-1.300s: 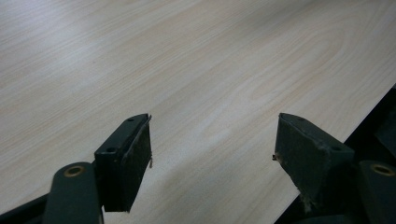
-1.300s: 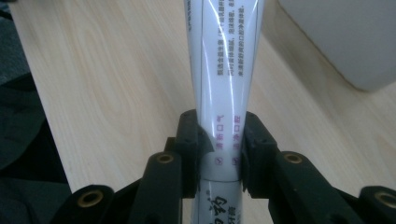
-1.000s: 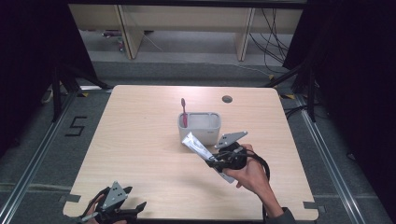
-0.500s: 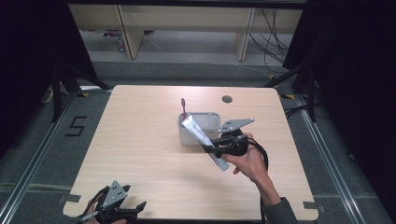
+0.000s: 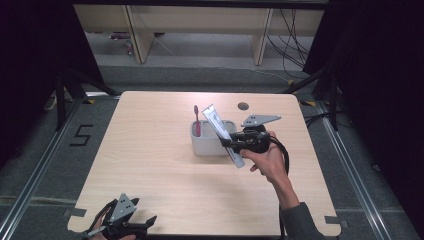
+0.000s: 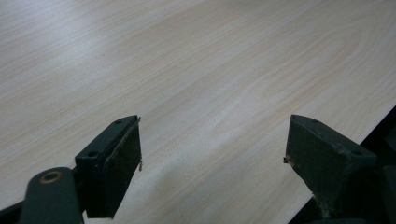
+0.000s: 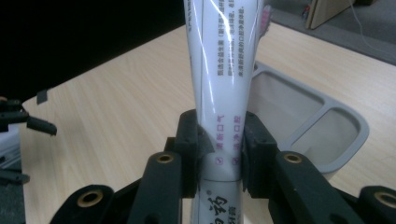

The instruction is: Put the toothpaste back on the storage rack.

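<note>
Toothpaste tube (image 5: 223, 135): clamped in right gripper (image 5: 235, 145), raised beside grey holder (image 5: 207, 146), not yet inserted; toothbrush (image 5: 197, 120) already in; left gripper (image 5: 142, 225) open, idle

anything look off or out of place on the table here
Nothing stands out. The toothpaste tube is slanted only because the right gripper clamps it above the grey holder, not in it yet. The pink toothbrush stands upright in the holder. The left gripper is open over bare table.

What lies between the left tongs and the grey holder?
In the high view, just bare tabletop between left tongs and grey holder.
</note>
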Motion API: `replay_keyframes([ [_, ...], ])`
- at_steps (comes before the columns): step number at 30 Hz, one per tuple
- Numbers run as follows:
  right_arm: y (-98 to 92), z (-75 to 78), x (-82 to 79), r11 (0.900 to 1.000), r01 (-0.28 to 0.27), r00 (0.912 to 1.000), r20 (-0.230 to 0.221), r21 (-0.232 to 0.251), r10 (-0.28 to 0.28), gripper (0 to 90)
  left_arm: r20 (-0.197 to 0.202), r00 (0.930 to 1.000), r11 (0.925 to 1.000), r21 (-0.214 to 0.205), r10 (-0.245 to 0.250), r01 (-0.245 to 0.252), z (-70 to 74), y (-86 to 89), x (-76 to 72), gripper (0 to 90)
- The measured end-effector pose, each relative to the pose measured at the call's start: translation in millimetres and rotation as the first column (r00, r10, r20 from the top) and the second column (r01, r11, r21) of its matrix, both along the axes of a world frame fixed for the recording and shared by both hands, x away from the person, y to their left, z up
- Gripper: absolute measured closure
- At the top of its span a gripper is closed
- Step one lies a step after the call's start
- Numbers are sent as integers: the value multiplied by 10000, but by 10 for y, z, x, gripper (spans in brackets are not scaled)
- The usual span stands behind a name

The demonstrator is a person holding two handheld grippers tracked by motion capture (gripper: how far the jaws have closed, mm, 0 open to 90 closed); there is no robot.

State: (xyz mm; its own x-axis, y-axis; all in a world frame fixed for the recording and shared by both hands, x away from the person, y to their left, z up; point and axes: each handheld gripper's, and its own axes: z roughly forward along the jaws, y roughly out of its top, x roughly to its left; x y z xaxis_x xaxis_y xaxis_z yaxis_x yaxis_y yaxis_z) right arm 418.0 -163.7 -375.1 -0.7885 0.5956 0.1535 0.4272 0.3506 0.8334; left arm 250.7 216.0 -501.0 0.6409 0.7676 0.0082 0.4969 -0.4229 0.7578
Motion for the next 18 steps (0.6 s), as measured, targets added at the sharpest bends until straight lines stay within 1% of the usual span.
replay_keyframes([
  [1, -2, 6, 36, 9999, 16, 9998, 203, 116, -18, 724, 16, 10000, 10000, -41, -27, 27, -5, 0, -1, 178],
  [2, 3, 16, 45, 9998, 155, 9997, 187, 139, -158, 724, 4, 10000, 10000, 42, -42, 42, -1, 1, -6, 178],
  [3, 10, 27, 71, 9995, 158, 9997, 204, 278, -164, 724, -43, 10000, 9999, 106, -37, 38, 6, 3, -9, 179],
  [4, 21, 25, 86, 9987, 196, 9996, 192, 463, -205, 724, -5, 10000, 10000, 63, -17, 17, 9, 0, -7, 180],
  [6, 30, 44, 134, 9976, 303, 9987, 396, 619, -328, 724, 36, 10000, 10000, 27, -33, 33, 2, 1, -4, 180],
  [7, 35, 53, 144, 9969, 383, 9989, 257, 681, -401, 724, -42, 10000, 9999, 110, -23, 23, 7, 3, -10, 181],
  [8, 39, 53, 175, 9967, 360, 9982, 454, 734, -394, 724, -50, 9999, 9996, 265, -123, 124, 12, 15, -8, 181],
  [9, 44, 51, 215, 9954, 399, 9973, 579, 875, -450, 724, -20, 10000, 10000, 93, -30, 30, 8, 3, -10, 182],
  [10, 57, 48, 222, 9933, 477, 9975, 460, 1057, -528, 724, -1, 10000, 10000, 78, -23, 23, 12, 3, -7, 182],
  [11, 58, 46, 250, 9925, 441, 9971, 560, 1143, -508, 724, 7, 10000, 10000, 67, -12, 12, 10, 1, -7, 183],
  [12, 64, 44, 271, 9913, 479, 9969, 565, 1224, -551, 724, -19, 10000, 10000, 57, -32, 32, 8, 1, -10, 183],
  [13, 72, 44, 285, 9905, 522, 9966, 572, 1274, -599, 724, -72, 9999, 9997, 204, -98, 100, 14, 6, -11, 183],
  [14, 79, 44, 305, 9901, 564, 9960, 621, 1283, -647, 723, -62, 9999, 9997, 232, -109, 110, 14, 7, -11, 183],
  [15, 94, 44, 329, 9868, 590, 9960, 583, 1507, -684, 724, -61, 9999, 9998, 181, -99, 100, 17, 4, -12, 183],
  [16, 100, 39, 348, 9855, 561, 9954, 675, 1601, -676, 724, -43, 9999, 9997, 235, -102, 103, 24, 8, -8, 183],
  [17, 109, 42, 375, 9837, 626, 9946, 709, 1683, -755, 724, 1, 10000, 9999, 92, -81, 81, 15, 3, -9, 183],
  [18, 121, 35, 387, 9806, 700, 9941, 690, 1830, -838, 724, -34, 9999, 9996, 230, -131, 132, 19, 13, -10, 183],
])
